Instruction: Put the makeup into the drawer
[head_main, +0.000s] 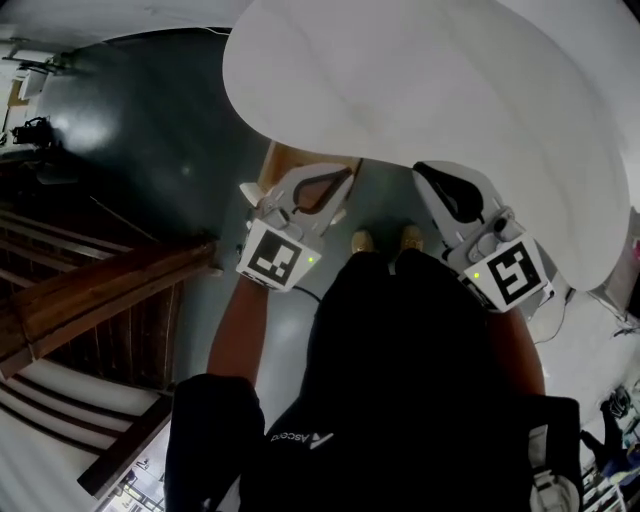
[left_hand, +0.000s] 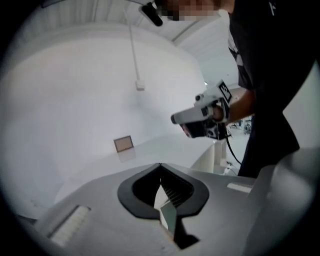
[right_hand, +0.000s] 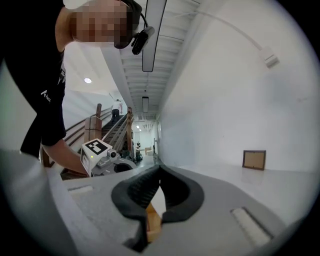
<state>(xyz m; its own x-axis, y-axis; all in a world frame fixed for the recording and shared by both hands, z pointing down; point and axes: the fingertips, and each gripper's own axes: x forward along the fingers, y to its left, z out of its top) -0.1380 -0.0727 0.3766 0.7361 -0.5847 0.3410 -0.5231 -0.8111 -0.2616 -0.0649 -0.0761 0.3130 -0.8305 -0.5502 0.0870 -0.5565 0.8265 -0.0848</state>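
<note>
A small wood-framed picture stands on the white round table near the white wall; wooden stairs lie left of the table.

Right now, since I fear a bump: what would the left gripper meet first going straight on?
Probably the white tabletop, then the wall; the brown frame lies left of that line. Depth is unclear.

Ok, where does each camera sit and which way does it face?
Head view: on the person's head, looking steeply down at the round white tabletop; shows a dark shirt, the left gripper, the right gripper.
Left gripper view: on the left gripper, facing across the tabletop to a white wall; shows its shut jaws, the right gripper.
Right gripper view: on the right gripper, facing that wall and a corridor; shows its shut jaws, the left gripper.
Shared: both gripper views show the small brown picture frame.
</note>
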